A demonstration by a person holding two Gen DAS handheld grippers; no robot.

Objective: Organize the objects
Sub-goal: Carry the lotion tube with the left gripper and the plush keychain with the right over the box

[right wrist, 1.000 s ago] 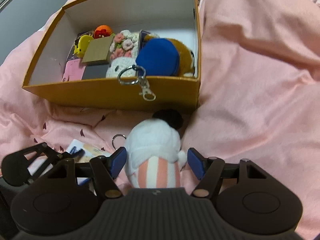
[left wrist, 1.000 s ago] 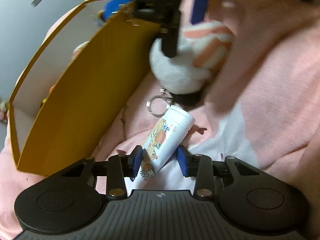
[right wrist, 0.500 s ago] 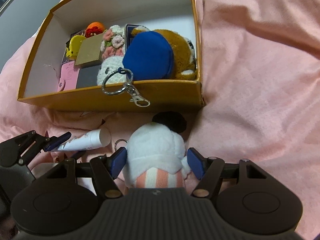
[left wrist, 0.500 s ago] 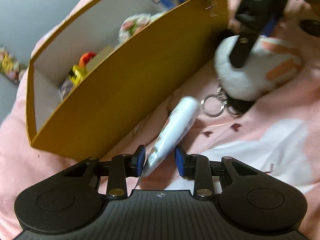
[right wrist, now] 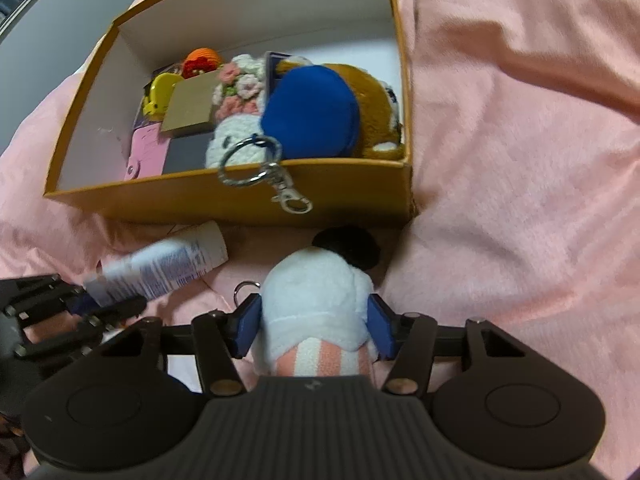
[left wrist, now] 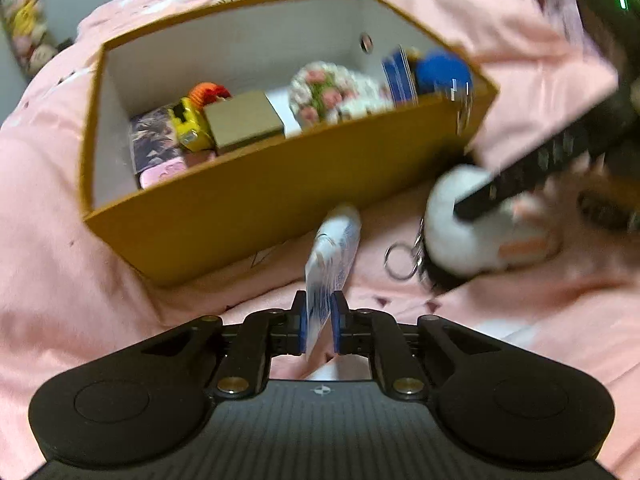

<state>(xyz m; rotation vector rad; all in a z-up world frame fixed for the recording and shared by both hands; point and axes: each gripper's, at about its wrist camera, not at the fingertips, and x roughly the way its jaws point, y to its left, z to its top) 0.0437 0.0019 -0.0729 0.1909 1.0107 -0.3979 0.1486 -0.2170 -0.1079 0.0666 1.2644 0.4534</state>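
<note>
A white printed tube (left wrist: 334,248) points toward the yellow box (left wrist: 260,208). My left gripper (left wrist: 319,322) is shut on the tube's flat end, and the tube's cap end is near the box's front wall. In the right wrist view the tube (right wrist: 168,264) slants up from the left gripper (right wrist: 92,304). A white plush keychain with orange stripes (right wrist: 316,300) lies on the pink blanket in front of the box (right wrist: 240,196). My right gripper (right wrist: 314,320) is closing around the plush, its pads touching both sides.
The box holds a blue pouch (right wrist: 312,112), crocheted flowers (right wrist: 240,88), a brown carton (right wrist: 192,108), a yellow toy (right wrist: 158,96) and a pink item (right wrist: 146,152). The pouch's key ring (right wrist: 256,160) hangs over the front wall. Rumpled pink blanket (right wrist: 520,160) surrounds the box.
The left jaws closed on the tube's flat end and the gripper rolled and rose, bringing the box interior into view. The right jaws narrowed onto the plush.
</note>
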